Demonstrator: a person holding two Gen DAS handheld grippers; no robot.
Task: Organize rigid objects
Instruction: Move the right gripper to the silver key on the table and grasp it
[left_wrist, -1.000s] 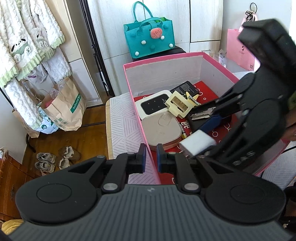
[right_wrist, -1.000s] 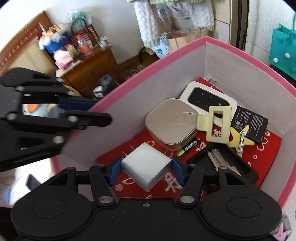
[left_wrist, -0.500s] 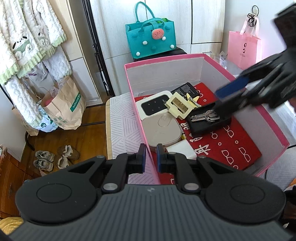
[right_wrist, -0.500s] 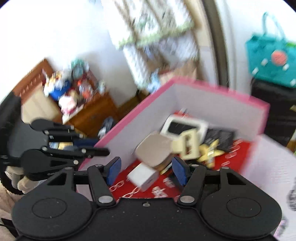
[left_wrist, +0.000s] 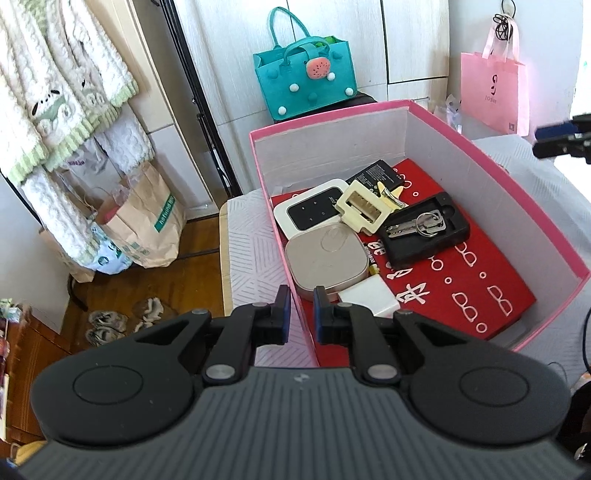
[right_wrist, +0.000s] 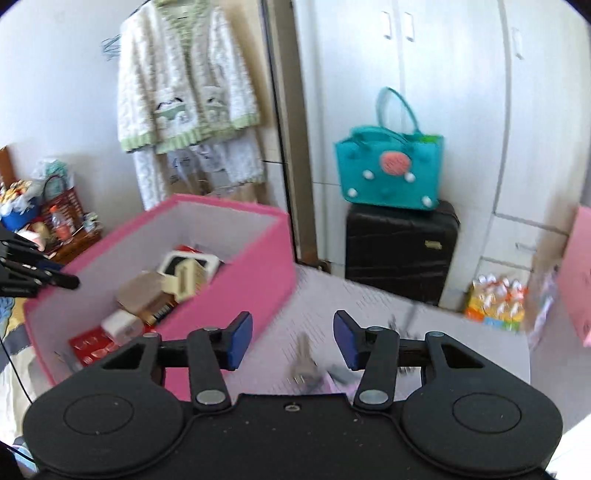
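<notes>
A small grey metal thing (right_wrist: 304, 363), blurred, is seen on the white quilted surface (right_wrist: 369, 302) just beyond the right tongs (right_wrist: 293, 334), its long axis running near to far. These tongs are spread and have just been narrowed, with nothing between. The left tongs (left_wrist: 301, 319) are kept pinched on the near wall of the pink cardboard box (left_wrist: 498, 173).

Only a little text can be read. Far to the left of the left gripper (left_wrist: 300, 314) stands a brown paper bag (left_wrist: 147, 225) with a green band; its white letters look like "hot wind", but they are small and tilted. Ahead of the gripper, in the pink box (left_wrist: 491, 162), the red sheet (left_wrist: 454, 291) carries white drawn characters and small glasses signs, which I cannot read as words. The black card (left_wrist: 376, 171) has print too small to read. The pink bag (left_wrist: 495, 92) shows a small unclear logo.
</notes>
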